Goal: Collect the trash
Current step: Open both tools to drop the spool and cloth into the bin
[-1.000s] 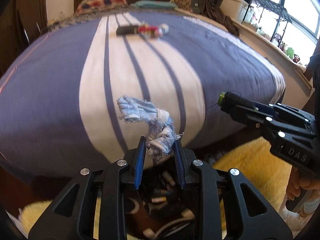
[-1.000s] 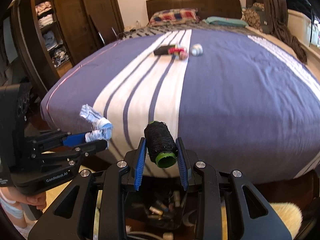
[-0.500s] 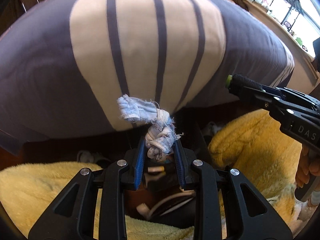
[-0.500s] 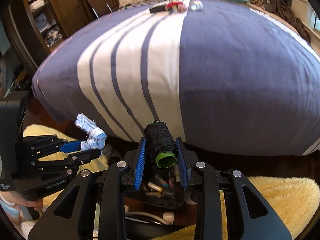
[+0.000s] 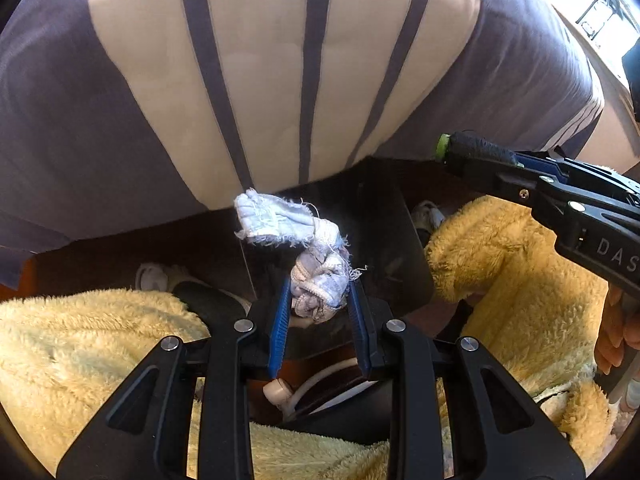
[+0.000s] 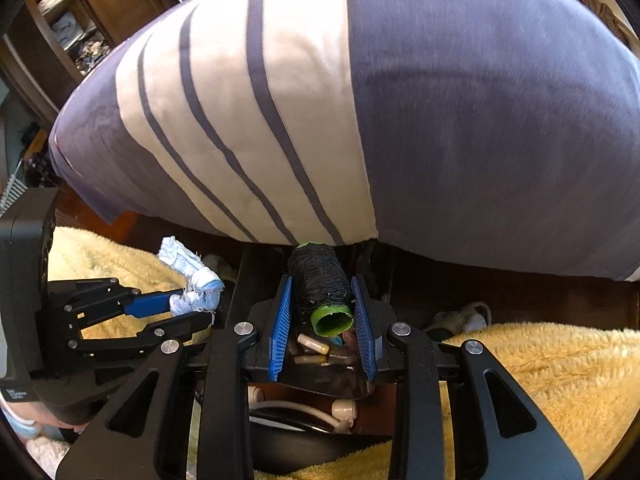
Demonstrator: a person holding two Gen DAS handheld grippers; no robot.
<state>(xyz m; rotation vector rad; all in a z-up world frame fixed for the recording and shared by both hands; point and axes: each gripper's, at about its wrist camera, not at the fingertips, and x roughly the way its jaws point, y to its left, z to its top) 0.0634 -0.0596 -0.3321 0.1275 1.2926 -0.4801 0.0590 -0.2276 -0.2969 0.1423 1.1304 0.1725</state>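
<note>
Landmark: foot edge of the bed, covered by a purple spread with a cream band and dark stripes.

Left gripper: blue pads clamped on a wad of frayed pale-blue cloth. One loose end of the cloth sticks up and left, reaching the bed's lower edge in the left wrist view. From the right wrist view the same cloth sits pinched at the left gripper's tips, below the bed edge and over the yellow rug.

Right gripper: pads closed against the sides of a spool of black thread with a green core, open end facing the camera. The spool's far end lies just under the bed's overhang. In the left wrist view the spool shows at the right gripper's tip, beside the bed's corner.

Below the bed edge, between two patches of fluffy yellow rug, a dark open bin holds small pale scraps. Both grippers hang above it. A white cable lies near the bin on the side away from the bed.

A hand grips the right gripper's handle.
</note>
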